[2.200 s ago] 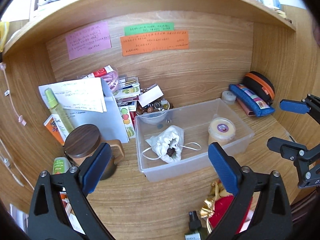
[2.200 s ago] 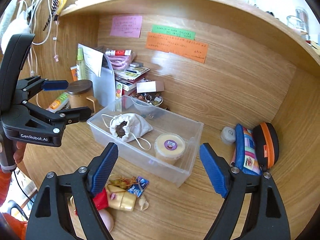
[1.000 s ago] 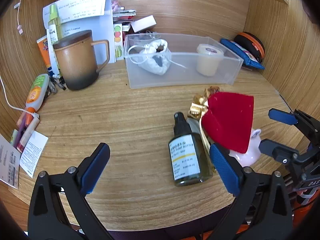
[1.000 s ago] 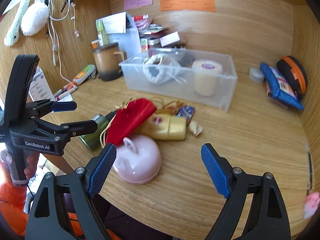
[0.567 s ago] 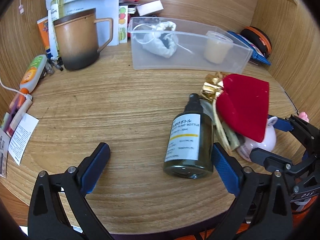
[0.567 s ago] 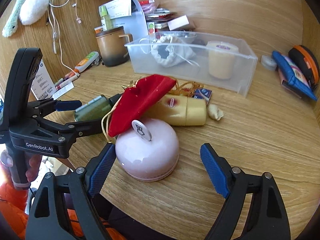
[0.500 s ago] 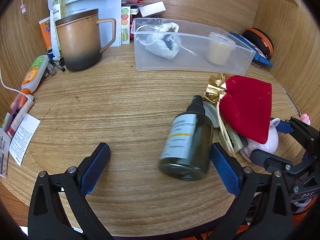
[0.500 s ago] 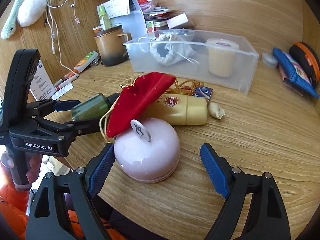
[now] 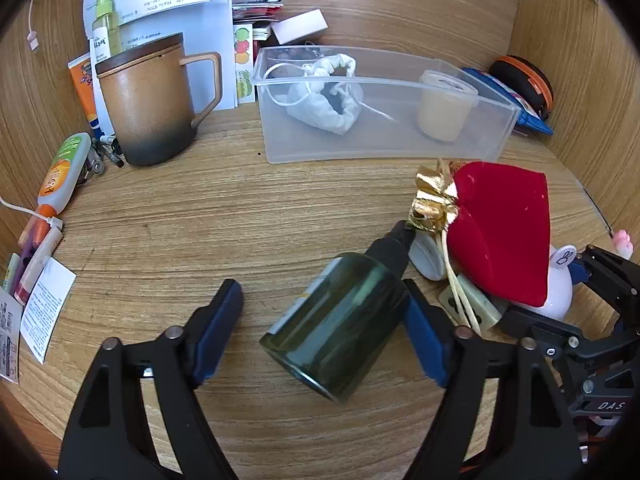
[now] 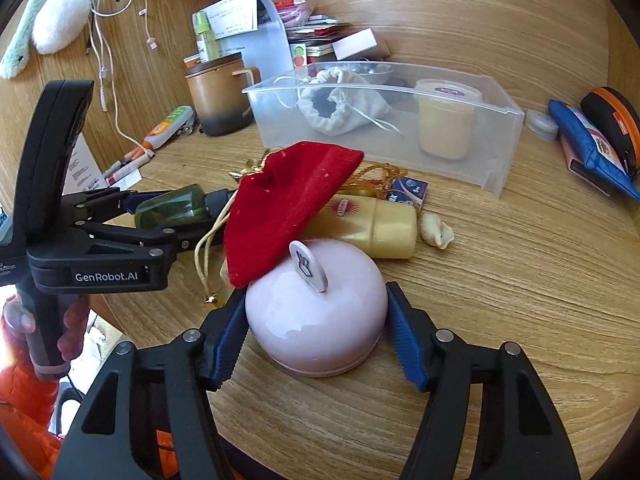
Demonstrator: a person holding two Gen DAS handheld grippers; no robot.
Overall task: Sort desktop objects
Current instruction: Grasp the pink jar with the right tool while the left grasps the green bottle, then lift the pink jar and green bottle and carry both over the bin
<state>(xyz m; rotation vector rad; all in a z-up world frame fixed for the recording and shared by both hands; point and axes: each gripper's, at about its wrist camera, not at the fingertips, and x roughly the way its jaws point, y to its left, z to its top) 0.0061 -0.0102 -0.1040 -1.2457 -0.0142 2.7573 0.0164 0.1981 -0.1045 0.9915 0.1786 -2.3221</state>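
Note:
My left gripper (image 9: 320,330) is open around a dark green pump bottle (image 9: 340,320) that lies on its side on the wooden desk; the right pad touches the bottle, the left pad stands apart from it. The bottle also shows in the right wrist view (image 10: 176,204). My right gripper (image 10: 314,342) has closed in around a pink dome-shaped object (image 10: 316,312) with a white tab, both pads at its sides. A red velvet pouch (image 10: 288,204) with gold cord rests over the dome and a yellow tube (image 10: 372,224).
A clear plastic bin (image 9: 384,144) holds a white drawstring bag (image 9: 326,96) and a cream jar (image 9: 446,106). A brown mug (image 9: 150,104) stands at the left. Pens and a tube (image 9: 60,172) lie along the left wall. Pouches (image 10: 596,140) lie at the right.
Both grippers have narrowed and moved forward: the left around the green bottle, which rolled with its label turned down, the right around the pink dome.

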